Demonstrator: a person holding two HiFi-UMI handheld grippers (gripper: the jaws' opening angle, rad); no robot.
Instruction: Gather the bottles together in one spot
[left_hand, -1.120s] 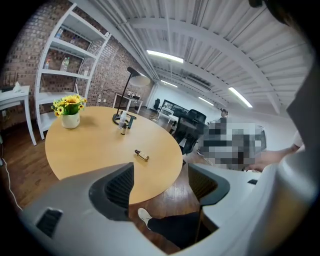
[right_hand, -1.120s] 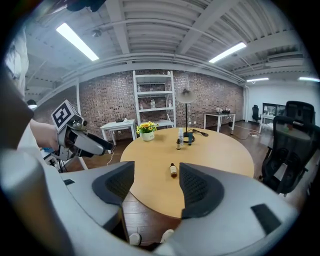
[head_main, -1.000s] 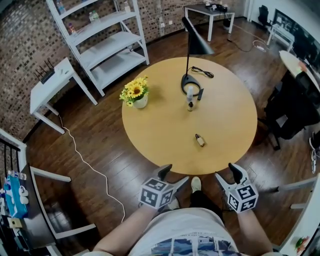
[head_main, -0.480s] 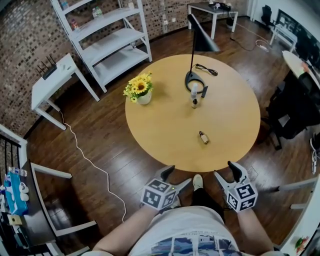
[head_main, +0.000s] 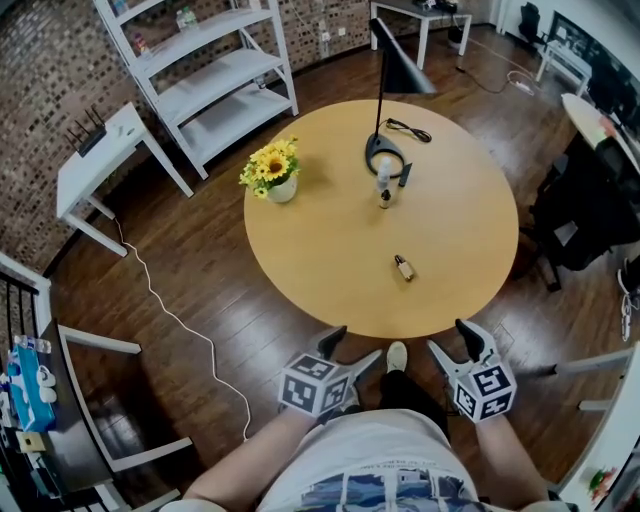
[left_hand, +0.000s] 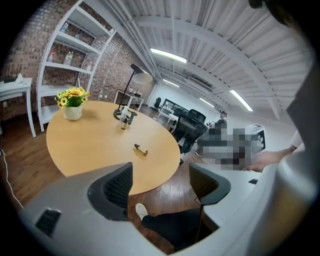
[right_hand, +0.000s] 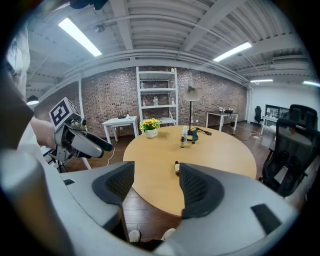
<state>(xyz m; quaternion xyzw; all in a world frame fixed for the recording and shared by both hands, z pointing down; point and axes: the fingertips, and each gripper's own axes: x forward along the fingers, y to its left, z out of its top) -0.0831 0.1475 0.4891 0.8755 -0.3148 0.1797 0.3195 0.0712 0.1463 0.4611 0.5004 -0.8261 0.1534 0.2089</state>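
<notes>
Both tongs hang at waist level, short of the counter's (head_main: 320, 240) near edge. Prob. a start posture, nothing reached for yet. L tongs (head_main: 352, 347): jaws apart, only floor & a shoe btw them. R tongs (head_main: 452, 341): jaws apart too, nothing gripped. Its own view looks across the counter w/ the stray bottle showing in the gap, but far off, not btw the pads.

Bottles: white bottle (head_main: 381, 179) stands upright at the foot of the lamp (head_main: 400, 72). Small dark bottle (head_main: 383, 200) is upright just in front of it, touching or not, can't tell. Dark slim thing (head_main: 402, 177) beside them is prob. a 3rd bottle, too small to be sure. Stray bottle (head_main: 403, 267) lies flat on its side, alone, well apart from that group, nearer the person & R of counter centre. Flowers (head_main: 270, 178) stand off to the L, not in the way.

Why so, my guess: the group by the lamp already makes the "one spot", so only the stray needs moving. R tongs sit closer to it.

Stray's axis: runs approx near-to-far, slightly slanted. Dark cap end points away from the person, roughly toward the lamp group; amber body end points toward the near edge. Lying flat it could roll, so a grip across the body rather than the cap seems safest.
</notes>
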